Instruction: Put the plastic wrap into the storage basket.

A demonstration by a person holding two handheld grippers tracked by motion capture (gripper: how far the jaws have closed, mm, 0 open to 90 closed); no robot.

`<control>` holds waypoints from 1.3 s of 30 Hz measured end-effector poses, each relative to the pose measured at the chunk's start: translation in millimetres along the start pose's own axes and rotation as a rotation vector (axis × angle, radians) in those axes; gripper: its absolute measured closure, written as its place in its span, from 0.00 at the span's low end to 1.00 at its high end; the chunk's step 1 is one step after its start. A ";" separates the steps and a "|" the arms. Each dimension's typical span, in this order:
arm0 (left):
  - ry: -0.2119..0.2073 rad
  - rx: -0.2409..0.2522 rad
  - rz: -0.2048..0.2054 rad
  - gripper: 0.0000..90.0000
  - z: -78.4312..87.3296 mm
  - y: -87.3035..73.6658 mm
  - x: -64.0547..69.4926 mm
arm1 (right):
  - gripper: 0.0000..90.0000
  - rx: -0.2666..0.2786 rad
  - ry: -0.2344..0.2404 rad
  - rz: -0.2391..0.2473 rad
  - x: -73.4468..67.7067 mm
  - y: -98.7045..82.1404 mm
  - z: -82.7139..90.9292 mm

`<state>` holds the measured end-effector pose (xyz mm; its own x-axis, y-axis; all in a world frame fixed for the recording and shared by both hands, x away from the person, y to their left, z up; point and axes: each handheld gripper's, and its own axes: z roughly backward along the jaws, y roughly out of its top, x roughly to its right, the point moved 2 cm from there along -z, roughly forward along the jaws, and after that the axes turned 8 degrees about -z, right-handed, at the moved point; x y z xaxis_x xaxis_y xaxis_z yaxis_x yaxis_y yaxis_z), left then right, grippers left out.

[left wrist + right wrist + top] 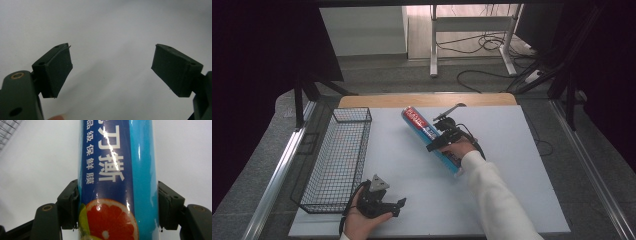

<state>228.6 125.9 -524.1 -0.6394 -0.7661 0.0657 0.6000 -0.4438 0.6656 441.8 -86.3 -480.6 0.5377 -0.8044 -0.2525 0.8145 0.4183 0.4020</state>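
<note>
nearest the bottom edge of the high view, the left gripper (388, 206) is held low over the white table (512, 190), jaws spread apart with nothing between them; in the left gripper view its two black pads (58, 68) are seen wide over bare white surface. one hand (359, 222) is wrapped around it. further in, the right gripper (439, 142) is clamped on one blue tube (424, 131), pads pressed to both sides (117, 182), an orange slice printed on its label. the tube is seen tilted, its red-capped end pointing away toward the table's far side. to the left, one black wire basket (337, 155) is stood along the table's edge. two grippers, one tube, one basket are counted.
</note>
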 end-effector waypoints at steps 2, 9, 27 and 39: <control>-0.005 0.002 0.004 0.18 -0.6 0.0 0.6 | 0.36 0.007 0.004 -0.001 0.4 -4.2 6.2; -0.015 0.007 0.019 0.18 -1.8 0.1 0.6 | 0.36 0.015 0.051 -0.008 -2.2 -20.4 25.6; -0.017 0.019 0.032 0.18 -3.6 1.0 2.4 | 0.36 0.056 0.138 -0.014 -7.6 -74.0 56.0; -0.046 0.036 0.061 0.18 -3.7 1.4 -0.2 | 0.36 0.094 0.145 -0.055 -0.5 -102.0 64.0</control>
<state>231.3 123.8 -526.0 -0.6244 -0.7684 0.1407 0.6215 -0.3795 0.6854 344.5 -155.5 -465.1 0.5243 -0.7530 -0.3976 0.8232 0.3287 0.4629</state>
